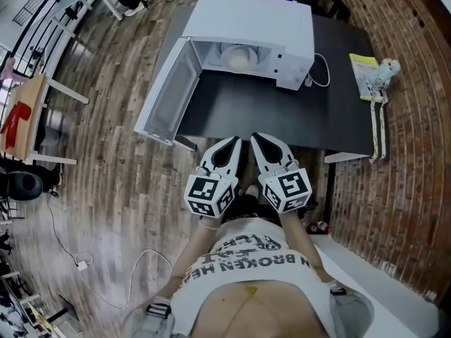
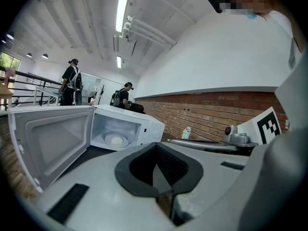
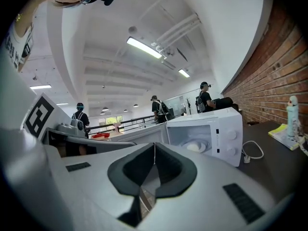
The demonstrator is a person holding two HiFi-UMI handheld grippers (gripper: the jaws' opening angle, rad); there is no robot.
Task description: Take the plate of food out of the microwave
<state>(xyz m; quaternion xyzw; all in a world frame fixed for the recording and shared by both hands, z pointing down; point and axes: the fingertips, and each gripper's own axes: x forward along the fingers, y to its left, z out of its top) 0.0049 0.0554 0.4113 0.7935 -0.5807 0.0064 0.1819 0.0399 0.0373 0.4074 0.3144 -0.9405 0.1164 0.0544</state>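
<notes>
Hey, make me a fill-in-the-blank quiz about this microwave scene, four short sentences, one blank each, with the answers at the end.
1. The door of the microwave stands ____.
2. The plate of food sits ____ the microwave.
3. The left gripper and the right gripper are both empty and ____.
4. The wall beside the table is built of ____.

Missing words: open; inside; shut; brick.
</notes>
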